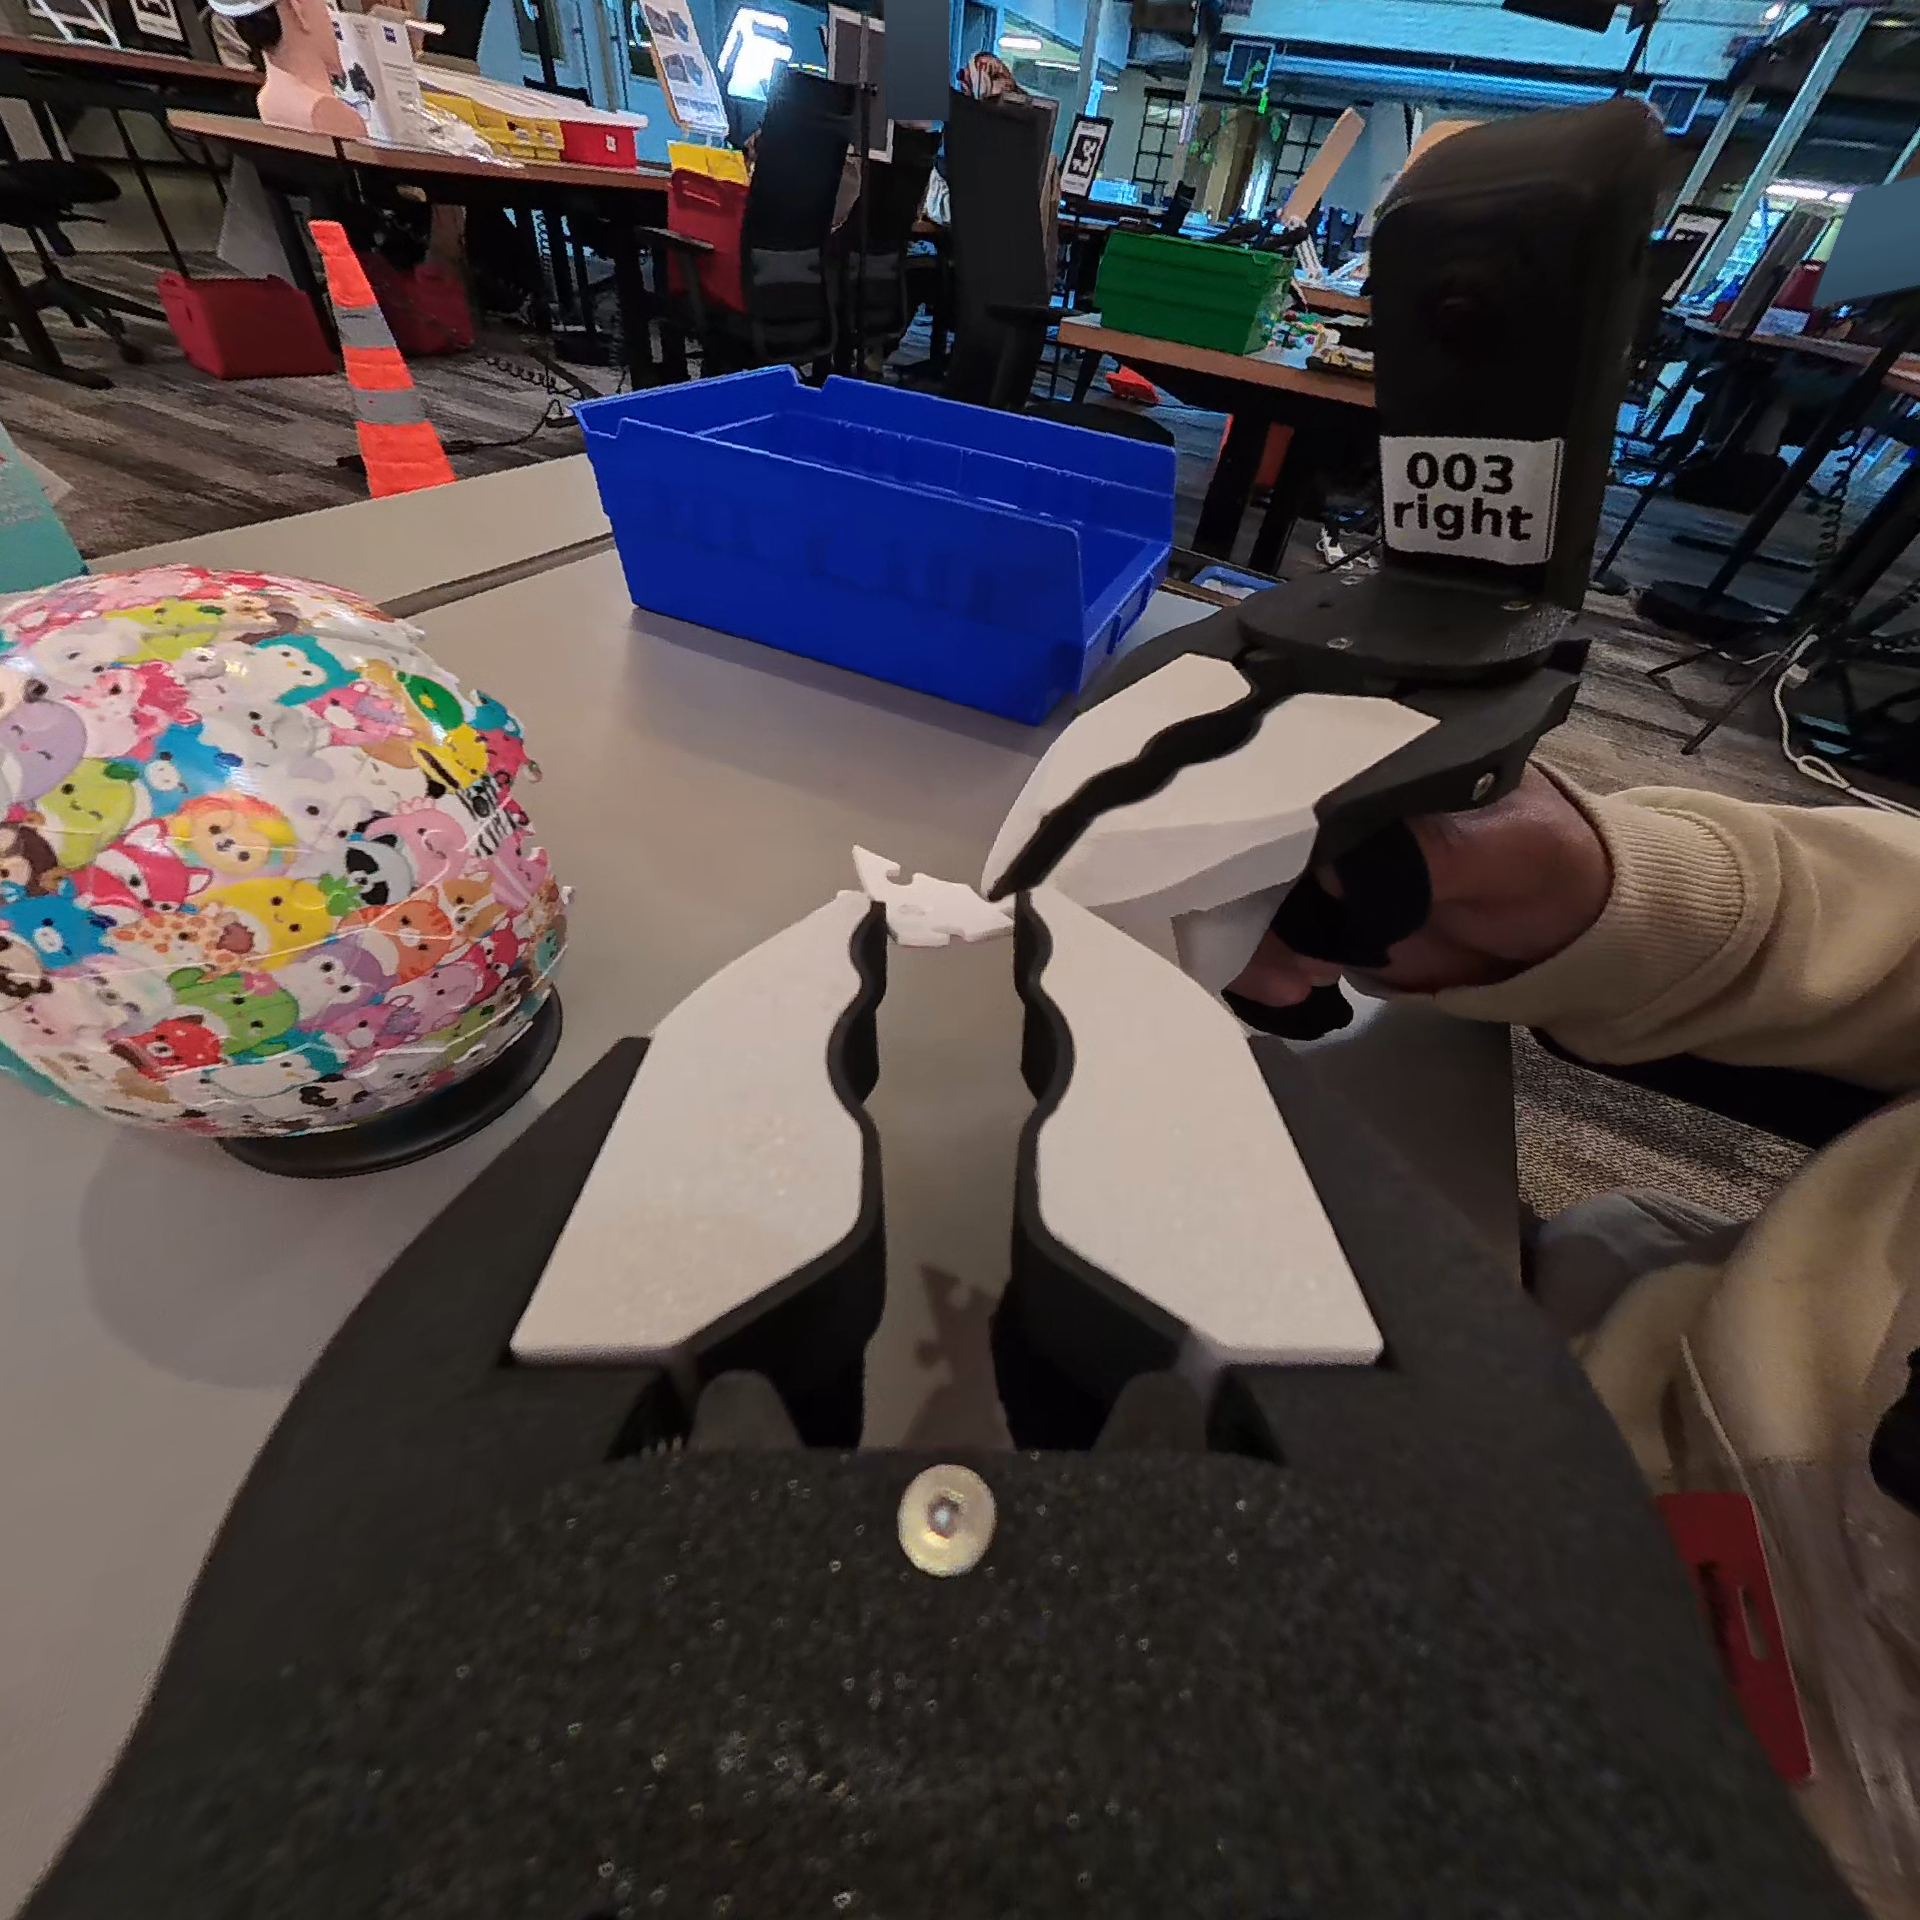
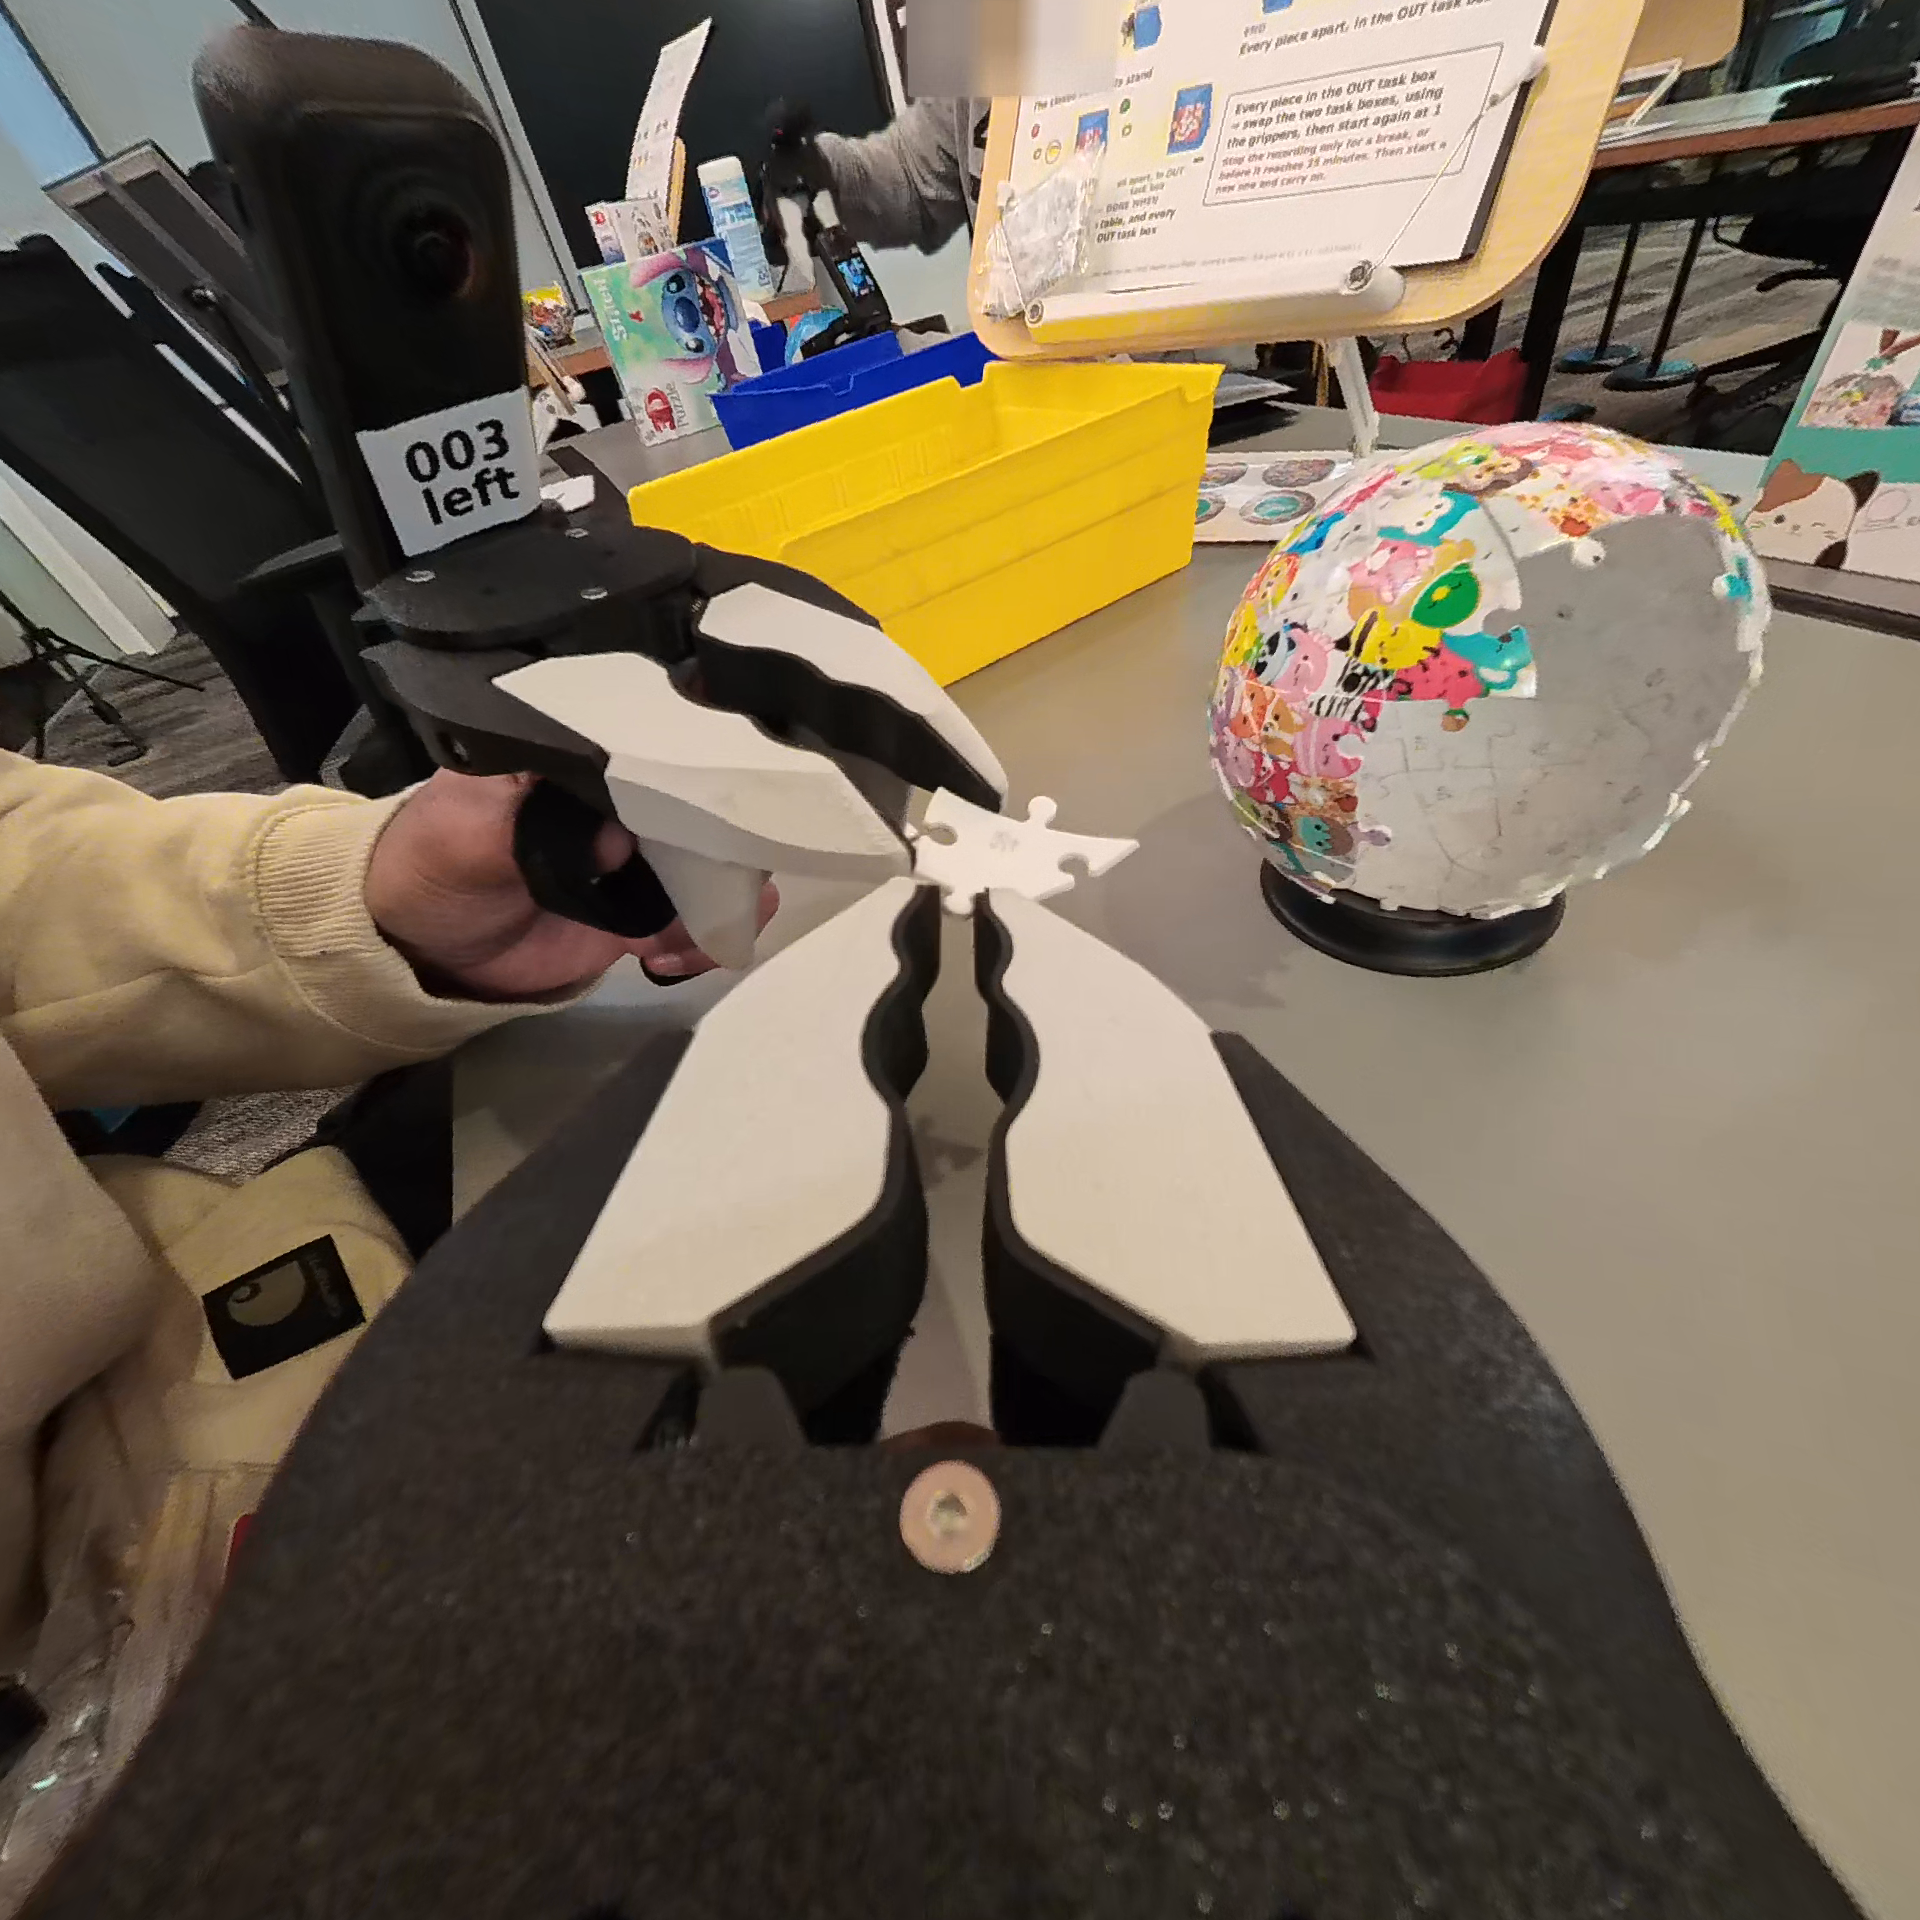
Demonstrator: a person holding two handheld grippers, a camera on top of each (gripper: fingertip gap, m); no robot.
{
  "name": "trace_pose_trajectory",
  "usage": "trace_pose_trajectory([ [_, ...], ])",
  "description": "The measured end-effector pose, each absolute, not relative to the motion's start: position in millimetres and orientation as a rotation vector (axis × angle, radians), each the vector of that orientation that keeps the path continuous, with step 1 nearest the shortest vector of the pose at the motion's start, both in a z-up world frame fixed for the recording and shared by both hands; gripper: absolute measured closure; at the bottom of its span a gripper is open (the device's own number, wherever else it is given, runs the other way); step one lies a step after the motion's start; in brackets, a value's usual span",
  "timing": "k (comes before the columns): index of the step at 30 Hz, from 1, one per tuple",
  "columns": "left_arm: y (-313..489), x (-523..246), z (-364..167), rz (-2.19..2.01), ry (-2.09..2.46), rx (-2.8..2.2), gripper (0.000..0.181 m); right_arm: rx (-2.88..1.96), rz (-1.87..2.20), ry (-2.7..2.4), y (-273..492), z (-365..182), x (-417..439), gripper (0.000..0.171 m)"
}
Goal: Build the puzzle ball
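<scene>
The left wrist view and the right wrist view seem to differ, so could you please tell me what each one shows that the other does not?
Only the left wrist view shows the blue plastic bin and orange traffic cone.

Only the right wrist view shows the yellow plastic bin, the clipboard of instructions, and the ball's unfinished gap with grey inside.

Both show the colourful cartoon-print puzzle ball on its black stand, the grey table, and the white puzzle piece pinched by the left hand-held gripper and right hand-held gripper.

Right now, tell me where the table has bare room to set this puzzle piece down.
Bare grey table lies in front of the puzzle ball toward the near edge, and between the ball and the blue bin. It is crowded mid-table, where both sets of jaws meet at the white piece, and behind, by the yellow bin.
</scene>
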State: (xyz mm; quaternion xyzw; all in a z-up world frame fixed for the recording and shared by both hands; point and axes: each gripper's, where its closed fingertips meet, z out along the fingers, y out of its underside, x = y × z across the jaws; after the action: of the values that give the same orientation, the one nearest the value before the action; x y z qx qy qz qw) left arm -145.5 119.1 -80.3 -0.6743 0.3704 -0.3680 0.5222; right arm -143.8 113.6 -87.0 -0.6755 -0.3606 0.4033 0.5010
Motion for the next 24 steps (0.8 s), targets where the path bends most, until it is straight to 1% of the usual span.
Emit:
trace_pose_trajectory([
  [3, 120, -146, -80, -0.884, 0.878, -1.619, 0.159, -1.645, 0.984, -0.871, 114, -89, -145, 0.165],
  [6, 123, -150, -80, -0.874, 0.864, -1.614, 0.172, -1.667, 0.955, -0.894, 114, -94, -146, 0.166],
  [8, 126, -152, -82, -0.882, 0.849, -1.629, 0.171, -1.675, 0.914, -0.888, 117, -96, -145, 0.166],
  [10, 129, -155, -86, -0.875, 0.83, -1.645, 0.168, -1.702, 0.896, -0.898, 118, -101, -145, 0.166],
  [12, 136, -166, -90, -0.813, 0.813, -1.68, 0.158, -1.77, 0.808, -0.848, 132, -110, -137, 0.166],
  [15, 155, -204, -100, -0.614, 0.746, -1.757, 0.157, -1.876, 0.705, -0.719, 162, -123, -126, 0.166],
  [18, 162, -240, -119, -0.474, 0.646, -1.816, 0.148, -1.971, 0.601, -0.68, 188, -145, -127, 0.166],
  [20, 160, -249, -115, -0.482, 0.556, -1.785, 0.139, -2.036, 0.55, -0.692, 198, -155, -129, 0.166],
  [24, 165, -264, -100, -0.373, 0.454, -1.724, 0.129, -2.022, 0.485, -0.711, 217, -154, -139, 0.166],
])
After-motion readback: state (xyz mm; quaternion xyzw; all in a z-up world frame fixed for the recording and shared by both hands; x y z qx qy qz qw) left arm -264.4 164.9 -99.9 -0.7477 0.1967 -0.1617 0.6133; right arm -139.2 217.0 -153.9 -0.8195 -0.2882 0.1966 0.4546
